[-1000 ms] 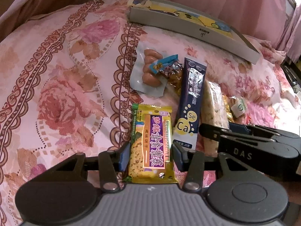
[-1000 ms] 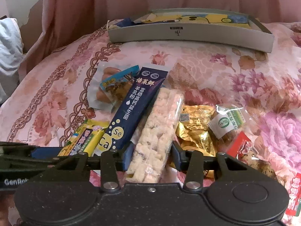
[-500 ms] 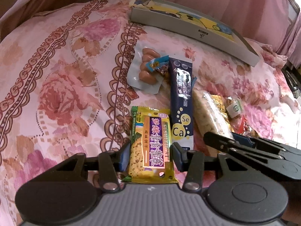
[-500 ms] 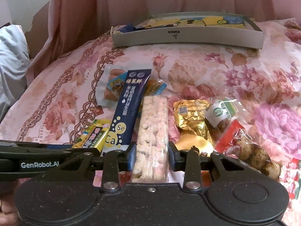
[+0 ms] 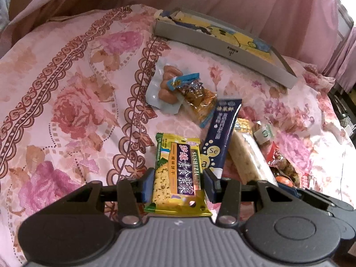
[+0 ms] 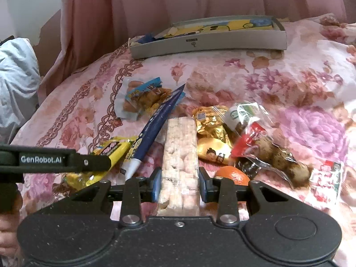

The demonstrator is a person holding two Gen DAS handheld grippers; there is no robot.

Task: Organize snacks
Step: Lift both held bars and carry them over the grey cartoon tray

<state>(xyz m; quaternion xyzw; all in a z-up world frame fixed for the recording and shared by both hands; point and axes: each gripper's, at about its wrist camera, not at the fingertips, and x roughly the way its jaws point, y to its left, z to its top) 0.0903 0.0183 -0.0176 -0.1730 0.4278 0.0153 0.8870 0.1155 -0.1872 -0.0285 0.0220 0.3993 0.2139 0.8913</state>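
My left gripper (image 5: 178,183) is shut on a yellow-green biscuit pack (image 5: 176,173), held a little above the floral bedspread. My right gripper (image 6: 179,183) is shut on a clear pack of pale puffed-rice bars (image 6: 180,155), also lifted. A dark blue "Se Ca" sachet (image 5: 221,133) leans between the two packs; it also shows in the right wrist view (image 6: 153,129). A sausage pack (image 5: 165,86) and a blue-ended snack (image 5: 193,91) lie further back. A grey tray (image 5: 222,44) with a yellow cartoon lining sits at the far edge; it also shows in the right wrist view (image 6: 209,42).
Right of the rice bars lie gold packets (image 6: 211,131), a green-labelled bag (image 6: 242,113), a red-topped bag of brown eggs (image 6: 271,153), an orange (image 6: 232,174) and a small red-white pack (image 6: 326,180). Pink curtains hang behind the bed. The left gripper's arm (image 6: 55,160) crosses the right view.
Both grippers have lifted and drawn back with their packs. The blue sachet has tipped up between them. An orange has come into view under the right gripper.
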